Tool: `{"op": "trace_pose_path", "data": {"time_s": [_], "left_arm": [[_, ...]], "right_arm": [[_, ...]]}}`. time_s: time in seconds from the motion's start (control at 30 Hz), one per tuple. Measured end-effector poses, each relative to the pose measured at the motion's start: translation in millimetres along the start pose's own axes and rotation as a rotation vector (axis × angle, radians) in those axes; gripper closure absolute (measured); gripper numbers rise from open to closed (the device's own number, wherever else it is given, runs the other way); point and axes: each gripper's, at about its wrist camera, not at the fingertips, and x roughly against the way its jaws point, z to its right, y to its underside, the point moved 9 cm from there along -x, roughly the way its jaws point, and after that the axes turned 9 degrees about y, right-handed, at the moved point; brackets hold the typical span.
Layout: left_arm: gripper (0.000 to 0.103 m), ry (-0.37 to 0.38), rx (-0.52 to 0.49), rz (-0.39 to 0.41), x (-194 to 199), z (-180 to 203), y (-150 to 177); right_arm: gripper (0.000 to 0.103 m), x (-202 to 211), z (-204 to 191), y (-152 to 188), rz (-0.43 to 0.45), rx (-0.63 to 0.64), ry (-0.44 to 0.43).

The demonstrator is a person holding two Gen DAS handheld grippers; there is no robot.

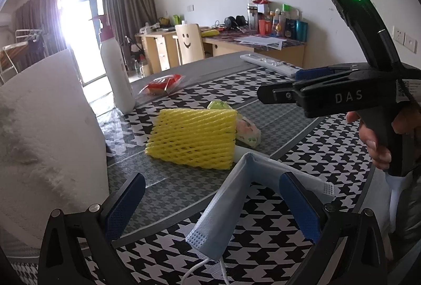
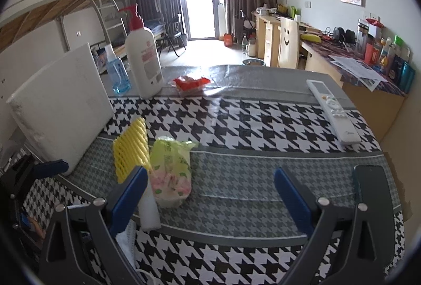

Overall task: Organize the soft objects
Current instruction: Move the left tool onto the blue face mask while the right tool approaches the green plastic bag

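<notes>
A blue face mask (image 1: 231, 203), folded and peaked, lies on the houndstooth table between the fingers of my open left gripper (image 1: 213, 203); no pad touches it. Beyond it lie a yellow foam net (image 1: 192, 139) and a green-and-pink tissue pack (image 1: 248, 129). A white foam block (image 1: 50, 132) stands at the left. My right gripper (image 2: 210, 193) is open and empty above the table, and it shows from the side in the left wrist view (image 1: 294, 85). In the right wrist view the foam net (image 2: 130, 146), tissue pack (image 2: 172, 169) and foam block (image 2: 63, 106) sit left of centre.
A white pump bottle (image 2: 144, 58), a blue spray bottle (image 2: 117, 71) and a red snack packet (image 2: 190, 82) stand at the table's far side. A white remote (image 2: 332, 111) and a dark phone (image 2: 371, 187) lie at the right. A small white tube (image 2: 148, 208) lies by the tissue pack.
</notes>
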Motion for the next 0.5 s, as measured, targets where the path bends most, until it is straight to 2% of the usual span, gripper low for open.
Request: {"op": "trace_pose_path", "data": {"time_s": [0.4,0.5], "left_arm": [[0.001,0.025,0.017,-0.014,-7,-5,2],[0.001,0.026,0.014,-0.018,-8,-4,2]], "right_arm": [[0.004,-19,-14,8,-0.060,0.061,-0.026],[0.011,-23,-18,10,-0.075,0.063,-0.053]]}}
